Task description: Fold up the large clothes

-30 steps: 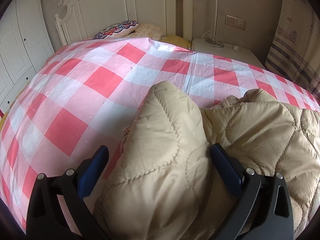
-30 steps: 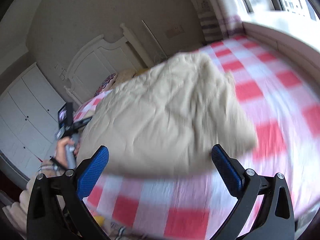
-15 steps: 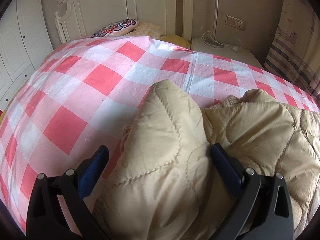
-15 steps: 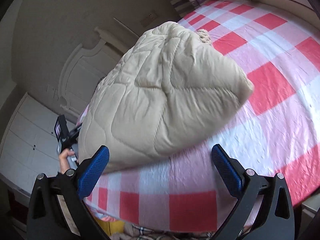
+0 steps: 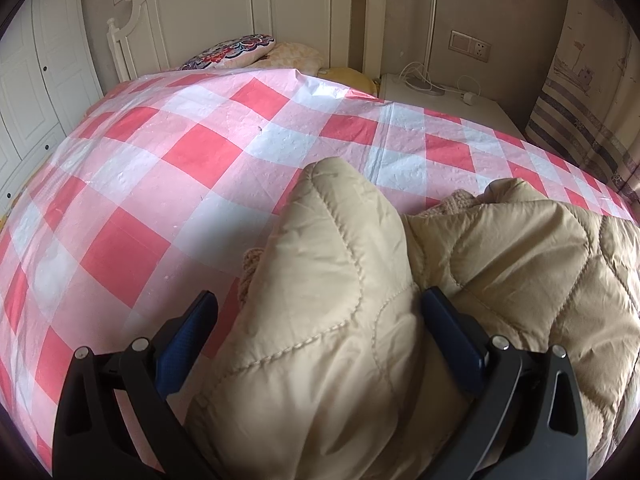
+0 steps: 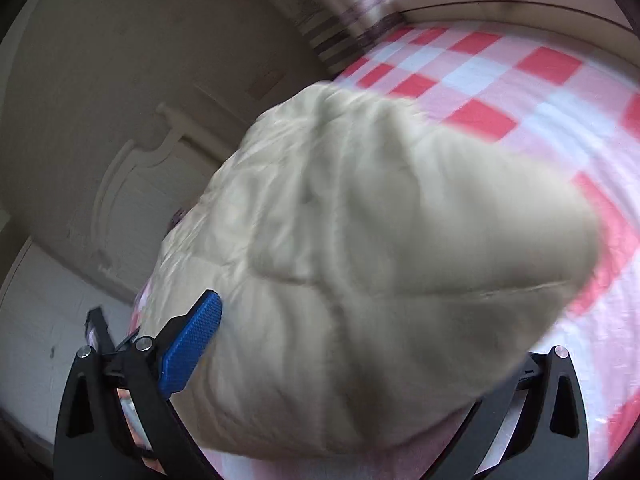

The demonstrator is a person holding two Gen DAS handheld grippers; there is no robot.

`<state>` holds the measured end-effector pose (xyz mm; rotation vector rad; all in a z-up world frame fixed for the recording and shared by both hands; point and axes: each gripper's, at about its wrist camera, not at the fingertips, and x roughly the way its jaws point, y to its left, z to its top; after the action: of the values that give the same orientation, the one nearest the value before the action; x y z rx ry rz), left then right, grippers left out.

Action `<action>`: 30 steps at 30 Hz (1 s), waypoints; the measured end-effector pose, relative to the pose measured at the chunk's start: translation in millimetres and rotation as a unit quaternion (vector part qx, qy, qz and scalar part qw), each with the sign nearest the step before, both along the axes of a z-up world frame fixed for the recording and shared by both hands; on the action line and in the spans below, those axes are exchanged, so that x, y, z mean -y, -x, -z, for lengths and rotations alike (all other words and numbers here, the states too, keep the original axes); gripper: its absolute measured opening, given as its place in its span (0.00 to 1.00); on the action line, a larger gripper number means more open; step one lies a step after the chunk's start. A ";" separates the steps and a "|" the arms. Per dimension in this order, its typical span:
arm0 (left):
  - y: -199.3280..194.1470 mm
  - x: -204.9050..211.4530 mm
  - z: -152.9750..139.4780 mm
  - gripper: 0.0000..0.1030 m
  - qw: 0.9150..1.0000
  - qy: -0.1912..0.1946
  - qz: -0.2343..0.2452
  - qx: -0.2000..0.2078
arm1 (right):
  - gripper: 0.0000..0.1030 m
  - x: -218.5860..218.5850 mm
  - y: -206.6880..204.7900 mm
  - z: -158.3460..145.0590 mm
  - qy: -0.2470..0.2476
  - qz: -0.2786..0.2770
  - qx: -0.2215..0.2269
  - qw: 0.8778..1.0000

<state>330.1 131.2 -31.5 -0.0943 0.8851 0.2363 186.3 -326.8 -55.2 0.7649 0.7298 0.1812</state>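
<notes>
left hand-held gripper [image 5: 318, 330] jaws wide, straddling beige quilted jacket [image 5: 400, 300] on the bed [image 5: 160, 184], probably pinning it; right hand-held gripper [image 6: 360, 344] grip: cannot tell, jacket fold lifted, blurred.

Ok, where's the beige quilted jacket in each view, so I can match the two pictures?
Left wrist view: the beige quilted jacket fills the lower middle and right, bunched between the open jaws, lying on the bed.
Right wrist view: the jacket fills the centre, blurred, bulging between the jaws.
Shared landmark: the red, pink and white checked bed cover under the jacket.
</notes>
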 end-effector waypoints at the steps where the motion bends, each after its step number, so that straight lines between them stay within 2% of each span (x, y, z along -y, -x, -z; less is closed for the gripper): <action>1: 0.4 0.5 0.3 0.98 1.000 0.001 0.000 0.000 | 0.95 -10.4 -1.4 -0.8 0.015 -0.027 -0.001 1.000; 2: -0.1 0.4 0.5 0.98 1.000 0.003 0.001 0.000 | 0.95 -18.7 -1.1 -3.4 0.047 -0.038 0.001 0.998; 3: -0.9 0.1 1.0 0.98 1.000 0.007 0.003 -0.002 | 0.95 -18.3 -1.1 -4.4 0.052 -0.035 0.005 0.998; 6: -1.4 -0.8 2.0 0.98 1.000 0.012 0.004 -0.003 | 0.92 11.9 -6.5 -0.1 -0.008 0.026 -0.005 1.000; 9: -2.7 -2.0 2.1 0.98 1.000 0.009 0.005 -0.003 | 0.92 31.8 -12.8 -1.0 -0.024 0.080 -0.004 0.997; 11: -2.5 -1.4 2.2 0.98 1.000 0.009 0.004 -0.004 | 0.93 24.7 -18.3 -1.1 -0.024 0.064 -0.001 0.998; 13: -2.2 -1.7 2.1 0.98 1.000 0.010 0.004 -0.003 | 0.92 -2.4 -28.9 -1.0 0.006 -0.013 -0.001 1.000; 14: -2.3 -1.5 2.2 0.98 1.000 0.009 0.003 -0.003 | 0.91 -11.4 -30.7 -2.8 0.030 -0.027 0.000 0.999; 15: -1.3 -1.3 2.2 0.98 1.000 0.009 0.002 -0.002 | 0.87 -11.6 -29.6 -4.2 0.036 -0.020 0.009 0.999; 17: 0.0 -0.4 1.8 0.98 1.000 0.005 -0.001 -0.001 | 0.62 3.2 -27.9 -3.1 -0.012 -0.003 0.028 1.000; 19: 1.5 0.5 1.5 0.98 1.000 -0.002 -0.007 0.000 | 0.46 19.1 -23.9 -2.1 -0.048 0.009 0.047 0.998; 22: 5.2 4.8 -0.5 0.98 1.000 -0.017 -0.008 0.003 | 0.41 18.0 -8.6 -8.9 -0.037 0.008 0.080 0.996; 26: 18.4 20.0 -11.8 0.98 0.999 -0.050 0.011 0.000 | 0.39 22.1 19.4 -18.8 -0.022 -0.001 0.115 0.993; 28: 30.6 28.4 -29.1 0.97 0.998 -0.059 0.010 0.023 | 0.39 27.9 33.3 -20.3 -0.010 -0.008 0.121 0.993; 30: 48.2 42.5 -57.8 0.97 0.997 -0.035 0.009 0.075 | 0.39 32.8 45.1 -22.2 0.004 -0.008 0.126 0.992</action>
<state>281.9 88.7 26.3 -0.0386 0.7281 0.2408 141.2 -359.6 -32.9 0.7134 0.4972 0.2828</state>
